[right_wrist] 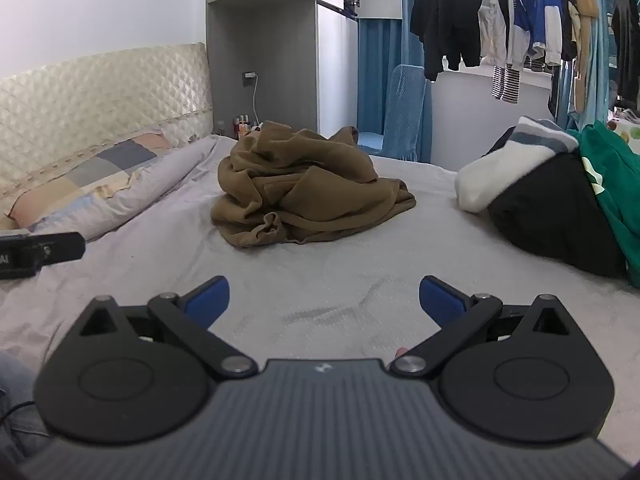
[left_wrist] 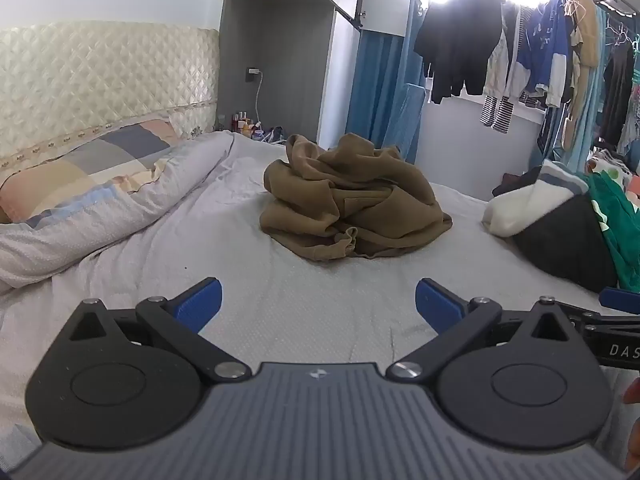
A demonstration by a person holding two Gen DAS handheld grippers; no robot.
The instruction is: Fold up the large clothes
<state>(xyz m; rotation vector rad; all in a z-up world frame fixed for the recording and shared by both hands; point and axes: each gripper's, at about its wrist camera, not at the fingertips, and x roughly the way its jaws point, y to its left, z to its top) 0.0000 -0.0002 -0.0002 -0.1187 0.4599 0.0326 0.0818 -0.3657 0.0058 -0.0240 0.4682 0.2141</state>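
A crumpled olive-brown garment (left_wrist: 352,200) lies in a heap in the middle of the bed's pale sheet (left_wrist: 280,304); it also shows in the right wrist view (right_wrist: 308,188). My left gripper (left_wrist: 318,300) is open and empty, low over the sheet, well short of the garment. My right gripper (right_wrist: 324,300) is open and empty too, also short of the heap and to its right. Part of the right gripper shows at the left wrist view's right edge (left_wrist: 620,300), and part of the left gripper shows at the right wrist view's left edge (right_wrist: 40,254).
A rolled duvet (left_wrist: 100,220) and patchwork pillow (left_wrist: 92,164) lie along the left by the quilted headboard (left_wrist: 100,76). A pile of white, black and green clothes (right_wrist: 560,196) sits at the right. Hanging clothes (right_wrist: 520,20), a blue chair (right_wrist: 404,112) and a cabinet (right_wrist: 280,60) stand behind.
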